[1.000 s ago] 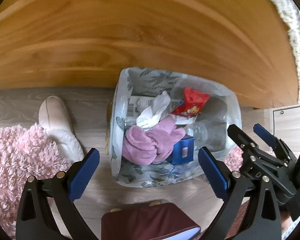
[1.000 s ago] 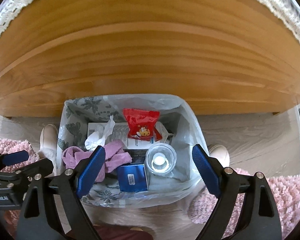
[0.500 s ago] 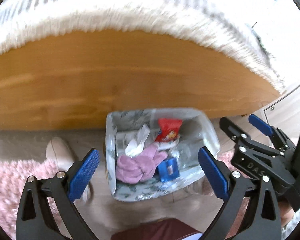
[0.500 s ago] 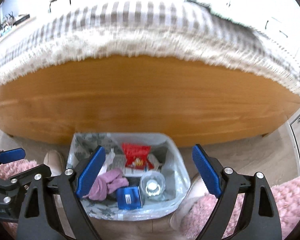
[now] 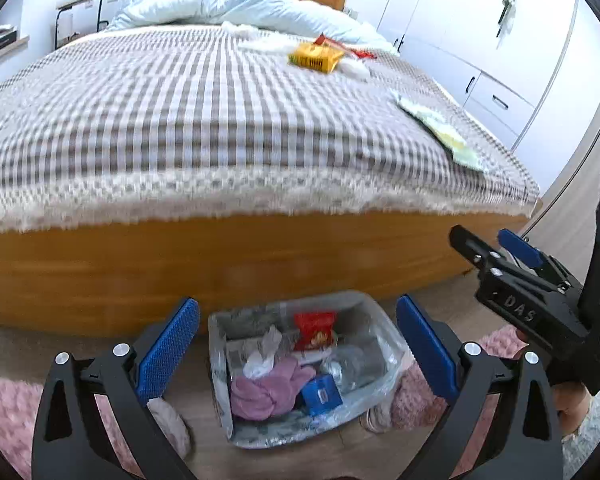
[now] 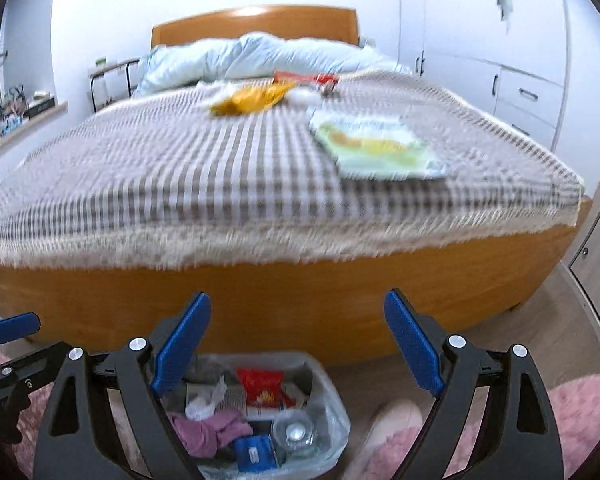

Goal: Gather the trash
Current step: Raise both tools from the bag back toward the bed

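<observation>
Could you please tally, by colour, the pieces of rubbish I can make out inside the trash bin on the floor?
Red: 1, snack packet
White: 1, crumpled tissue
Pink: 1, cloth
Blue: 1, small box
Clear: 1, plastic bottle
Total: 5

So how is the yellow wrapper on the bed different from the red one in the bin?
The yellow wrapper lies far up the bed, near the pillows; the red wrapper is already in the lined bin on the floor. The yellow wrapper lies flat on the checked cover, while the red wrapper stands propped among other trash. Both look like snack packets. Both grippers, left and right, are open and empty.
</observation>
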`<state>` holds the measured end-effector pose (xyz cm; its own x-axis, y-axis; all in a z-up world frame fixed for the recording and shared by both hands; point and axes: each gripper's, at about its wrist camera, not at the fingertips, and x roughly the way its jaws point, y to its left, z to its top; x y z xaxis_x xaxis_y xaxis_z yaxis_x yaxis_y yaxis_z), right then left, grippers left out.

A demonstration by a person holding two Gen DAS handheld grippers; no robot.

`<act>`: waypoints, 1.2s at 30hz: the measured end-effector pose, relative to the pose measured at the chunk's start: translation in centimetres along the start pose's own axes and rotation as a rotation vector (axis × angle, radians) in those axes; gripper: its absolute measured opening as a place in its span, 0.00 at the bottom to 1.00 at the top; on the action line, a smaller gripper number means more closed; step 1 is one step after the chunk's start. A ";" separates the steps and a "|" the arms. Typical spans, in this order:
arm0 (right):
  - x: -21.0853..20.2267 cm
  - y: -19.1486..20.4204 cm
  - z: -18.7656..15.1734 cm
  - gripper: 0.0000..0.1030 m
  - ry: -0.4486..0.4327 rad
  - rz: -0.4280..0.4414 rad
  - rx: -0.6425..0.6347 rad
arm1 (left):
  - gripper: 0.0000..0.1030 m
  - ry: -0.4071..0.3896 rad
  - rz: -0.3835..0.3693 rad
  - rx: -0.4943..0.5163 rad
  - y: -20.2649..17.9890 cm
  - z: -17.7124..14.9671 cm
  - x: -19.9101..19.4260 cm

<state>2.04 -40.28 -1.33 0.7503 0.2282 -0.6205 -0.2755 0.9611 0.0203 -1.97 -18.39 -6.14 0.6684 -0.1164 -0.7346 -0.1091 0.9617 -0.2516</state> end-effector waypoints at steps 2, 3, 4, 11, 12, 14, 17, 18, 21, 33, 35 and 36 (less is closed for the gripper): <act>-0.5 -0.6 1.0 0.85 -0.051 -0.019 0.002 | 0.93 -0.030 -0.003 0.000 -0.1 1.0 -0.4; -0.6 -0.7 1.3 0.85 -0.066 -0.025 0.004 | 0.93 -0.044 -0.002 0.004 -0.1 1.4 -0.6; -0.7 -1.1 1.8 0.85 -0.085 -0.031 0.008 | 0.93 -0.057 -0.001 0.008 -0.2 1.8 -0.7; -0.2 -1.7 4.4 0.87 -0.156 -0.016 0.018 | 0.93 -0.153 -0.017 0.033 -1.0 5.5 -1.5; -0.1 -1.7 4.7 0.87 -0.166 -0.015 0.016 | 0.93 -0.169 -0.020 0.041 -1.2 6.2 -1.6; 0.0 -1.6 5.8 0.87 -0.192 -0.018 0.006 | 0.93 -0.195 -0.024 0.052 -1.6 7.3 -1.6; 0.0 -1.7 7.4 0.87 -0.247 -0.023 0.005 | 0.93 -0.230 -0.029 0.065 -2.1 8.9 -1.5; 0.0 -1.8 7.6 0.87 -0.260 -0.024 0.009 | 0.93 -0.240 -0.028 0.062 -2.2 9.4 -1.3; 0.6 -2.2 8.6 0.87 -0.288 -0.034 0.034 | 0.93 -0.258 -0.053 0.039 -2.7 10.4 -0.7; 2.2 -3.6 14.8 0.87 -0.388 -0.068 0.100 | 0.93 -0.287 -0.078 0.025 -3.3 15.4 1.8; 2.9 -3.8 15.7 0.87 -0.383 -0.070 0.116 | 0.93 -0.283 -0.077 0.022 -3.3 16.4 2.4; 3.3 -4.0 16.2 0.87 -0.375 -0.069 0.131 | 0.93 -0.278 -0.080 0.025 -3.4 16.9 2.7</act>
<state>15.38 -40.86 9.22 0.9382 0.1798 -0.2957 -0.1558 0.9824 0.1029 12.64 -17.78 3.34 0.8504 -0.1230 -0.5116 -0.0321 0.9584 -0.2836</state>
